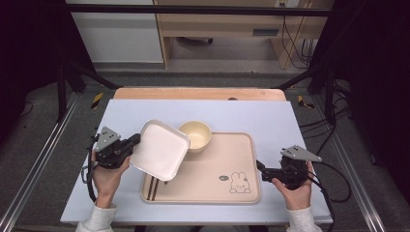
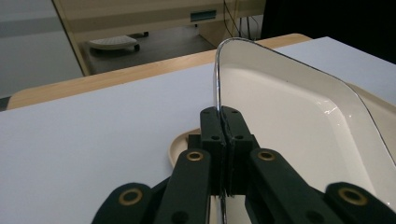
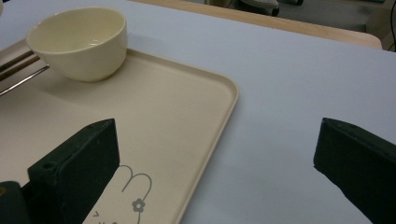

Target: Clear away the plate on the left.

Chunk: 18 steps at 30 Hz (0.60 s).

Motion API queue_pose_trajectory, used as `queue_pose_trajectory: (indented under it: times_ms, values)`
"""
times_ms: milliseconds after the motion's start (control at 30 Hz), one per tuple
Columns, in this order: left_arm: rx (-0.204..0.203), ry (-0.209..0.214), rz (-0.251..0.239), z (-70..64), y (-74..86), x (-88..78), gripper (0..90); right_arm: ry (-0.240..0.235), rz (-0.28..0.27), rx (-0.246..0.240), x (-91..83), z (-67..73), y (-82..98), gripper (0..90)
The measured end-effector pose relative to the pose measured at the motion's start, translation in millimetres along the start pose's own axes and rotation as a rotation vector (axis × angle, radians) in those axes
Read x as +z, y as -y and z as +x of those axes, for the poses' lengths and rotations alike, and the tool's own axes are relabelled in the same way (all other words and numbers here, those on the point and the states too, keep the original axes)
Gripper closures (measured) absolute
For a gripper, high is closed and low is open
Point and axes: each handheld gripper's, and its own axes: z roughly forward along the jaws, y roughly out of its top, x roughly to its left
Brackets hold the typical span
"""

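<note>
High view: left gripper (image 1: 135,141) is clamped on the rim of a white square plate (image 1: 159,150), holding it tilted and lifted over the left side of the beige tray (image 1: 208,193). The tray sits mid-counter (image 1: 270,116), closer to the near edge. A cream bowl (image 1: 195,135) is at the tray's far-left corner, right beside the plate. Right gripper (image 1: 258,169) hovers by the tray's right edge w/ nothing in it.

Left gripper view: jaws pinched tight on the plate's (image 2: 289,112) thin edge, plate standing nearly upright.

Right gripper view: jaws wide apart, nothing btwn them, hanging over the tray's (image 3: 177,116) right edge near the bunny print (image 3: 133,191). Bowl (image 3: 79,42) is further back on the tray.
</note>
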Motion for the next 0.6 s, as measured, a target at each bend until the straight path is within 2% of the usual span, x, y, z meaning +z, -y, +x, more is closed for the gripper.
queue_pose_trajectory:
  times_ms: [600]
  values:
    - [0.057,0.052,0.016,-40.1,-3.0,16.7,88.9,0.001,-0.001,-0.004,-0.5,0.2,-0.2,0.6]
